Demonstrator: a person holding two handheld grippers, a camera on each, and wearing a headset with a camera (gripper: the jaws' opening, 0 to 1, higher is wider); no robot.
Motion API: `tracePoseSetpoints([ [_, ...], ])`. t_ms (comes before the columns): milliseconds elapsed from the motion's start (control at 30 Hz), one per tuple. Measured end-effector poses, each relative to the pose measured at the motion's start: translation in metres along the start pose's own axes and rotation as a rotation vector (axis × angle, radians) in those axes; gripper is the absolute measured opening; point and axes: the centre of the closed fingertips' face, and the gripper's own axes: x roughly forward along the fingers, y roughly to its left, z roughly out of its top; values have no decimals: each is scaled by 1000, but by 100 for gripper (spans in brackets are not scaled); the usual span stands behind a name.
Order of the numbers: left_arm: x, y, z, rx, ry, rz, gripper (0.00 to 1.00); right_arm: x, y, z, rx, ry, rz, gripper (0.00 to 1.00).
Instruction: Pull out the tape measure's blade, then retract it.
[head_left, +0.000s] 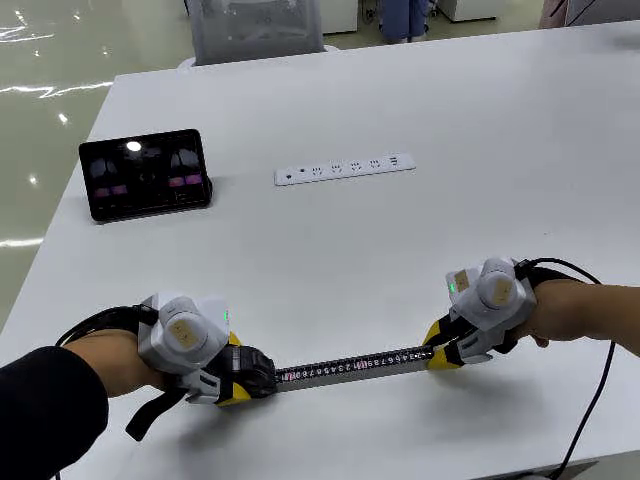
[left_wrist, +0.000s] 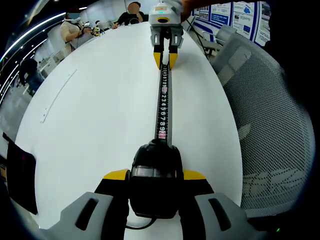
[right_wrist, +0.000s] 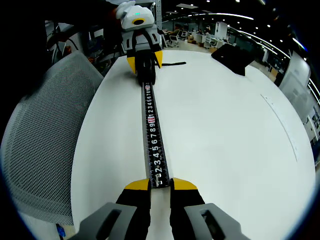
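Along the lower edge of the head view, the left tool (head_left: 238, 377) is clamped on the black plastic tape measure case (head_left: 258, 370), at lower left on the white bench (head_left: 400, 100). From the case the numbered steel blade (head_left: 350, 364) stretches rightward across the bench to the right tool (head_left: 440, 355), whose yellow-tipped jaws are closed on the blade's end. Well apart, a black tablet (head_left: 145, 173) stands at upper left and a flat white power strip (head_left: 345, 168) lies near the centre.
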Motion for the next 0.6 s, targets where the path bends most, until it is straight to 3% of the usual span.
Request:
tracePoseSetpoints([
  [600,0,-1,0,3,0,0,32,-4,-1,-7,4,8,-5,11],
])
